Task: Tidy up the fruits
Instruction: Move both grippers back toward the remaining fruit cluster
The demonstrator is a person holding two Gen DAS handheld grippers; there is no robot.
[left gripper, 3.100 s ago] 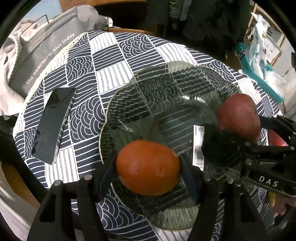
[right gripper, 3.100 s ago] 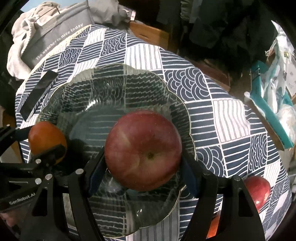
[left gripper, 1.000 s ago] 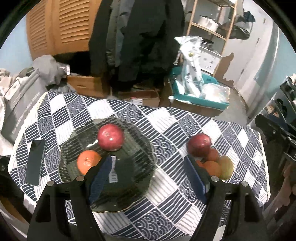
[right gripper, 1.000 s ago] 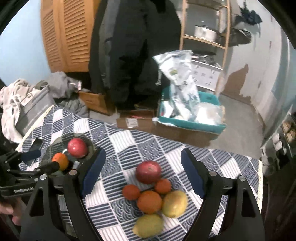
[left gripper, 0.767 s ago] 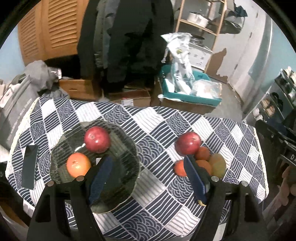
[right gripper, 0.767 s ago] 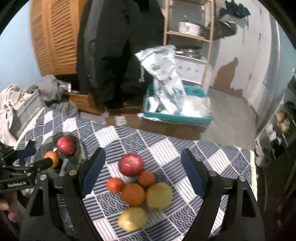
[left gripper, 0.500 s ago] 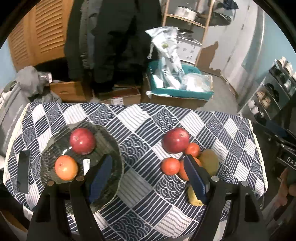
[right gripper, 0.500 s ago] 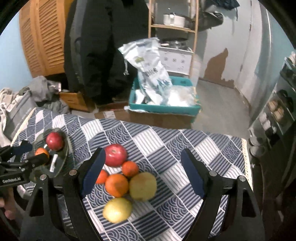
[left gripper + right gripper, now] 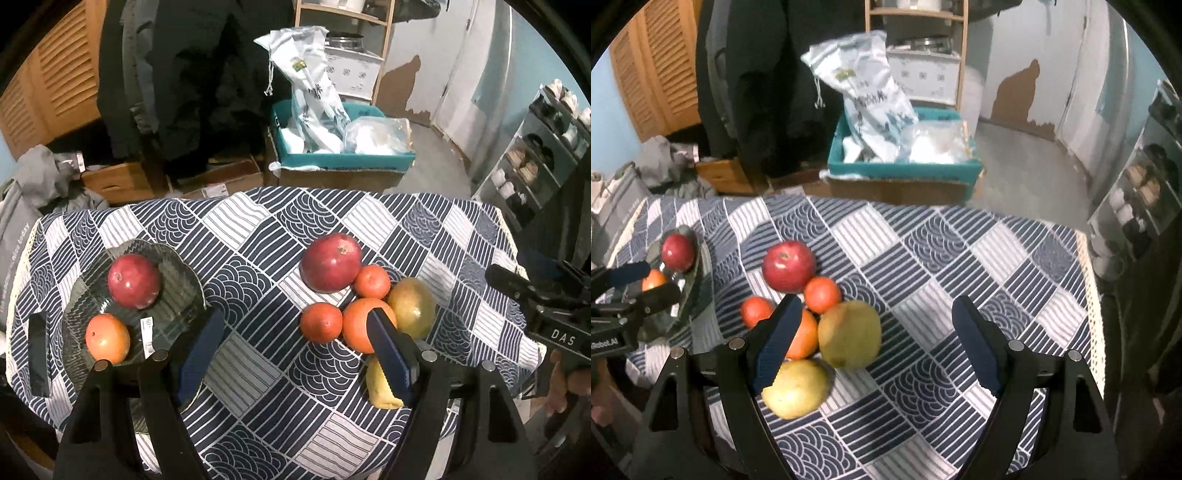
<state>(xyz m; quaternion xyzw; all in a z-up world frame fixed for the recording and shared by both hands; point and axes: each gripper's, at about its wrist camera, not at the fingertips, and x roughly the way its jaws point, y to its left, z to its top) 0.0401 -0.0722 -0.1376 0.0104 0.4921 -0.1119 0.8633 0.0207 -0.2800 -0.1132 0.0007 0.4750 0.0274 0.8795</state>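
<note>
I'm holding both grippers over the worktop [image 9: 258,236], jaws on each standing wide w/ nothing between the pads. Nearest my right gripper [image 9: 875,343]: a yellow-green fruit [image 9: 796,387], then the big orange [image 9: 803,339] and a greenish round fruit [image 9: 849,334], all touching in one cluster. My left gripper [image 9: 295,343] is hanging betw the pile and the glass plate [image 9: 173,291], which is already carrying one apple [image 9: 133,280] and one orange [image 9: 108,338].

Next step, I reckon: pick from the pile, one fruit per hand. Best to take the outer ones first, e.g. the small orange [image 9: 320,322] on the left side and the yellow-green one on the near side, so the pads aren't knocking neighbours rolling. Come down straight, pads either side of the widest part, close gently; the skins are smooth & round, so they could slip.

Further back: the red apple [image 9: 330,261] and another small orange [image 9: 372,281].

Writing: "DAS" on the right gripper's body, "Robot.AI" partly readable on the left one's, a barcode sticker on the plate (too small to read), grey bag at far left w/ "...nice today".
</note>
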